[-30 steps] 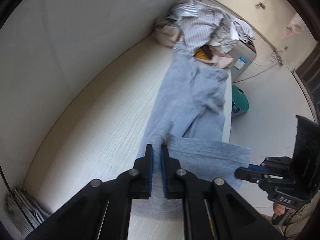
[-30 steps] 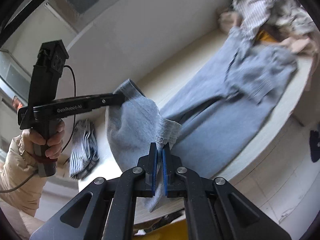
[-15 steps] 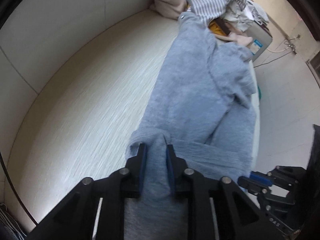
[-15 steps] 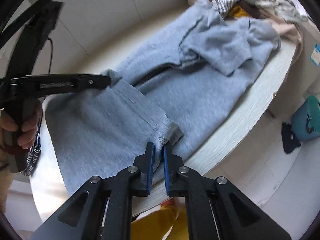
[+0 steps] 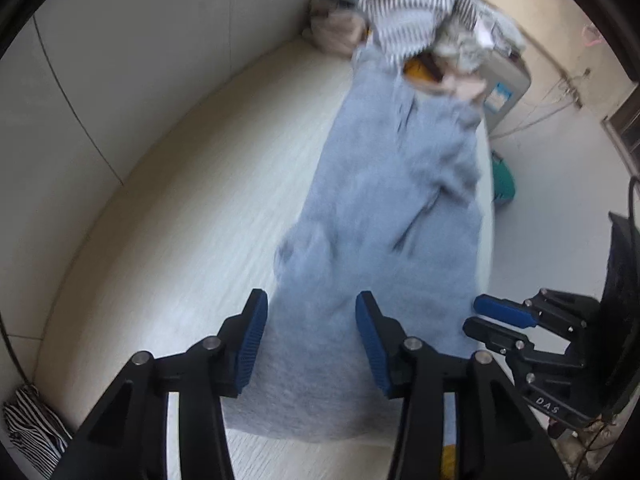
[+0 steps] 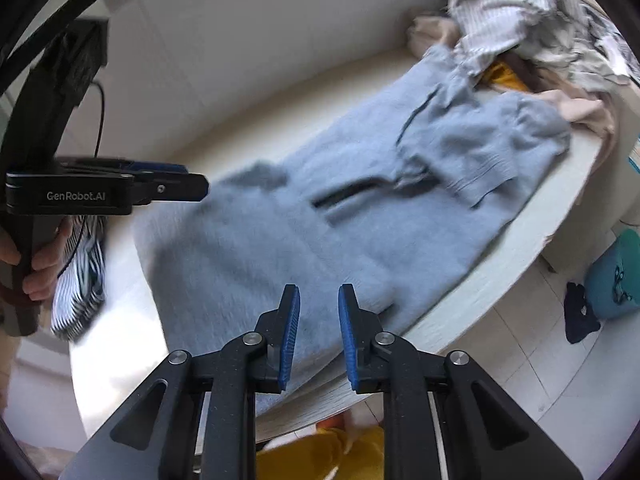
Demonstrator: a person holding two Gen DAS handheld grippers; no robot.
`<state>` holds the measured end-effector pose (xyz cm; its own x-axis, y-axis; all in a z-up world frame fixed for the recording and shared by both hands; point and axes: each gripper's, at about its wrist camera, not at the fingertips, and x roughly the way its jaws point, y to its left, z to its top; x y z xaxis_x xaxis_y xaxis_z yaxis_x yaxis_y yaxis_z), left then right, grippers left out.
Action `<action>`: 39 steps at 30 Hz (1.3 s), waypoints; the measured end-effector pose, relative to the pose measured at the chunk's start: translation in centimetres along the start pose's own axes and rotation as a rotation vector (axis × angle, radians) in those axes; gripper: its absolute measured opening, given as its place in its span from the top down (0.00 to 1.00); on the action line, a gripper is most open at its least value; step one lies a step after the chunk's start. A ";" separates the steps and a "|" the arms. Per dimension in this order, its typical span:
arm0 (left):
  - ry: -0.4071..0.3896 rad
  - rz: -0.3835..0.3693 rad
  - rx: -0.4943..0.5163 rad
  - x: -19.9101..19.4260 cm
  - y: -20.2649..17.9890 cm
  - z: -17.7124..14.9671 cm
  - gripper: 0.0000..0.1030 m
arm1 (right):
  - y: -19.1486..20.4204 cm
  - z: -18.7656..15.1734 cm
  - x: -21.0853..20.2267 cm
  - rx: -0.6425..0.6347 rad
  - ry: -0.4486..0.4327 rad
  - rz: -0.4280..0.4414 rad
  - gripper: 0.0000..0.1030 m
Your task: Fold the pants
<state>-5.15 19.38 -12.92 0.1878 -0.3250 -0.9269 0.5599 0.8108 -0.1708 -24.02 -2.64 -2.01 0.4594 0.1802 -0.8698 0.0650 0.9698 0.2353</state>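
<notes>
The light grey-blue pants (image 5: 372, 216) lie lengthwise on the white table (image 5: 168, 208), the near leg end folded back over the rest; they also show in the right wrist view (image 6: 320, 224). My left gripper (image 5: 311, 332) is open and empty, just above the folded near edge. My right gripper (image 6: 318, 322) is open and empty, above the pants' edge at the table's front rim. The right gripper also shows in the left wrist view (image 5: 486, 320), the left gripper in the right wrist view (image 6: 192, 184).
A pile of striped and beige clothes (image 5: 420, 36) lies at the table's far end, over the waistband. A folded striped garment (image 6: 80, 276) sits at the near left. A teal bag (image 6: 616, 276) and a grey box (image 5: 506, 88) stand on the floor to the right.
Both grippers opened and let go of the pant leg ends, which now lie folded on the pants. Both have drawn back a little.
</notes>
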 end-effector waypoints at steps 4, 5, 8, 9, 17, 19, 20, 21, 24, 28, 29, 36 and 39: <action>0.054 -0.109 -0.075 2.8 0.8 -0.5 0.54 | 0.4 -1.4 2.2 -0.025 0.049 -0.005 0.79; 0.054 -0.161 -0.116 3.1 1.2 -0.3 0.54 | 0.5 -1.5 2.2 -0.034 0.047 -0.012 0.79; 0.058 -0.214 -0.165 3.4 1.7 0.2 0.54 | 0.7 -1.5 2.3 -0.040 0.055 -0.025 0.79; 0.065 -0.214 -0.154 3.4 1.6 0.4 0.54 | 0.6 -1.6 2.2 -0.025 0.059 -0.022 0.79; 0.086 -0.146 -0.098 3.9 0.7 1.2 0.52 | -3.1 -1.2 -0.2 0.178 0.047 0.021 0.71; 0.093 -0.150 -0.120 4.4 0.8 1.4 0.51 | -4.1 -1.2 0.0 0.228 0.051 0.033 0.68; 0.100 -0.151 -0.134 4.6 0.9 1.4 0.51 | -4.5 -1.1 0.4 0.250 0.064 0.049 0.68; 0.105 -0.157 -0.141 4.8 1.0 1.4 0.51 | -4.7 -1.0 0.8 0.266 0.073 0.072 0.68; 0.092 -0.165 -0.143 4.6 1.0 1.0 0.57 | -4.6 -0.7 1.9 0.268 0.094 0.098 0.68; 0.054 -0.198 -0.133 2.7 1.1 -0.3 0.82 | -3.5 -0.4 1.3 0.231 0.059 0.141 0.95; 0.037 -0.206 -0.131 1.8 1.2 -0.6 0.83 | -3.2 -0.4 0.5 0.219 0.038 0.154 0.95; -0.159 -0.248 -0.007 -4.9 0.2 -1.5 0.83 | -0.4 0.5 -8.0 0.069 -0.183 0.229 0.95; -0.211 -0.229 0.066 -4.9 -0.9 -0.5 0.83 | -0.4 0.9 -8.5 0.028 -0.224 0.161 0.95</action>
<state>-7.00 20.46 -8.37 0.2101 -0.5945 -0.7761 0.6564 0.6741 -0.3387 -27.16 -4.74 5.68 0.6498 0.2878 -0.7035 -0.0021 0.9262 0.3770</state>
